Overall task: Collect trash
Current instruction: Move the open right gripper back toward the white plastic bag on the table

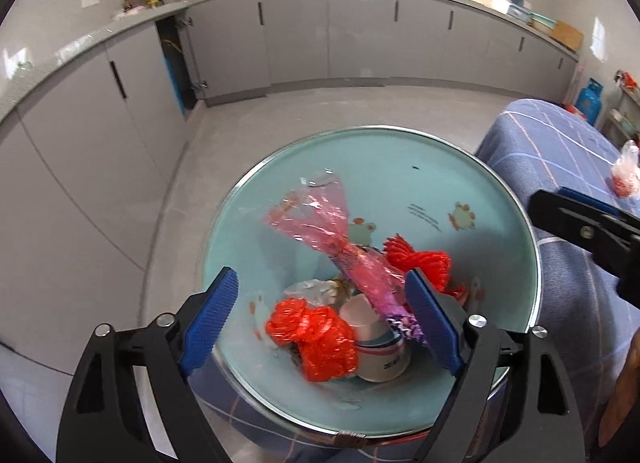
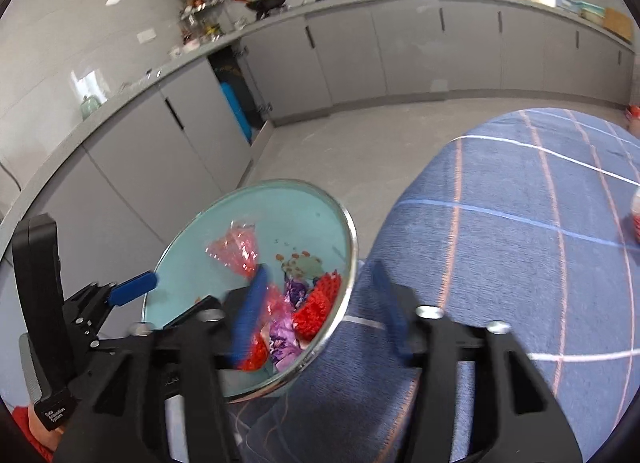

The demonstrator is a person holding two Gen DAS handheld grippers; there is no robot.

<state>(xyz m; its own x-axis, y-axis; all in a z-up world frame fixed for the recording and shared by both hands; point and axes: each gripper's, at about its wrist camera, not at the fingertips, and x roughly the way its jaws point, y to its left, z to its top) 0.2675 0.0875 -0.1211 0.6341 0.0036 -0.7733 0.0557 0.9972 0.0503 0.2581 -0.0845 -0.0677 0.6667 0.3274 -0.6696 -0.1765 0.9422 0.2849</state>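
Note:
A teal bin (image 1: 400,179) with a metal rim stands beside the table, right under my left gripper (image 1: 320,277). Inside it lie a pink cellophane wrapper (image 1: 316,219), two wads of red netting (image 1: 316,339), a white paper cup (image 1: 380,347), a purple wrapper (image 1: 402,325) and some foil. The left gripper's blue pads stand wide apart above this trash and press on nothing. My right gripper (image 2: 320,269) is open too, straddling the bin's (image 2: 224,231) right rim with one finger over the trash and the other over the cloth. Nothing is between its pads.
A blue checked tablecloth (image 2: 520,223) covers the table right of the bin. A clear bag of red bits (image 1: 626,175) lies on it at far right. Grey cabinets line the far wall, one with an open door (image 1: 176,63). A blue gas cylinder (image 1: 588,101) stands far right.

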